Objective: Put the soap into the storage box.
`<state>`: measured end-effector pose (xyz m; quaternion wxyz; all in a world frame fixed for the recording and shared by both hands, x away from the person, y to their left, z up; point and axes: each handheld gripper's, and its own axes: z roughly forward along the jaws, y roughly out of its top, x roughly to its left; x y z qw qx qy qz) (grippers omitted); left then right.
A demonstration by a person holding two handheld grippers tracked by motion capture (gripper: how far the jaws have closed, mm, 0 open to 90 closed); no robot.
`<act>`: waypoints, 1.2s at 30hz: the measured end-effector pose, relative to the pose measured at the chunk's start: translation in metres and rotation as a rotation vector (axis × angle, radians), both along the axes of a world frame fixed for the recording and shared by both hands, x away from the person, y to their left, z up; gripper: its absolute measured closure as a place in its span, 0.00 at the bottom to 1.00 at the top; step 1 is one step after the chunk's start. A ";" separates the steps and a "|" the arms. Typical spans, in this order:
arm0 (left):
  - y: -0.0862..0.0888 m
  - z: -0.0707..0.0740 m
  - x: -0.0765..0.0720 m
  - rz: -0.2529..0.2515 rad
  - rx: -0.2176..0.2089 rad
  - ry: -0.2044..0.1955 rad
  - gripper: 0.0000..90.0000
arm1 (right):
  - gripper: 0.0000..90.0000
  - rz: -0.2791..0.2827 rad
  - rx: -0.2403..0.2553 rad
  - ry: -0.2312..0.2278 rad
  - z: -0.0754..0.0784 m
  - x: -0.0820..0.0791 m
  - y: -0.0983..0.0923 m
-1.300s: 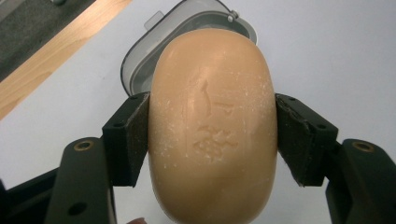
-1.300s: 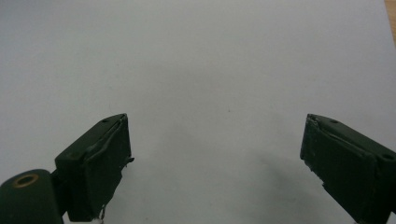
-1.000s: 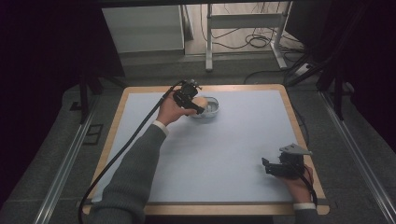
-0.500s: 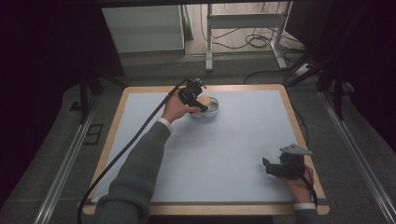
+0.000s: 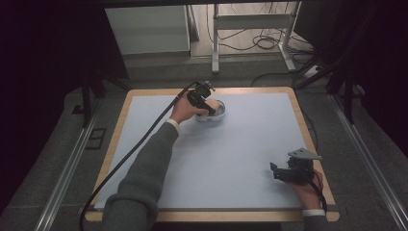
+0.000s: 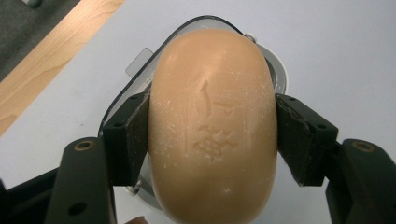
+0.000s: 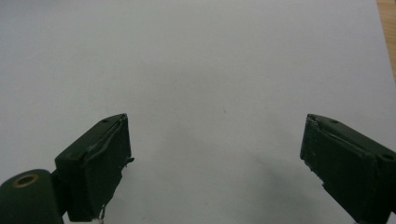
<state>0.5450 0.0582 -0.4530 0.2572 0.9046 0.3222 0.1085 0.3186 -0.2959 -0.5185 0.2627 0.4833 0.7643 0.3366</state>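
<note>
Hand-held gripper clamping soap — over dish

The whole surface is seen from above and behind the person, looking forward. The soap and dish are viewed closely from the left gripper; bare surface from the right. The dish is shared.

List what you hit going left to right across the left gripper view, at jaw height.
Wooden table edge → left pad of the left gripper → bar of soap, clamped between the pads over a clear dish → right pad → pale blue mat.
</note>
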 end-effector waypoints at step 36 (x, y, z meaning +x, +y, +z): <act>0.052 0.006 -0.077 0.040 -0.137 -0.033 0.29 | 0.09 0.004 -0.003 0.001 0.001 0.000 0.004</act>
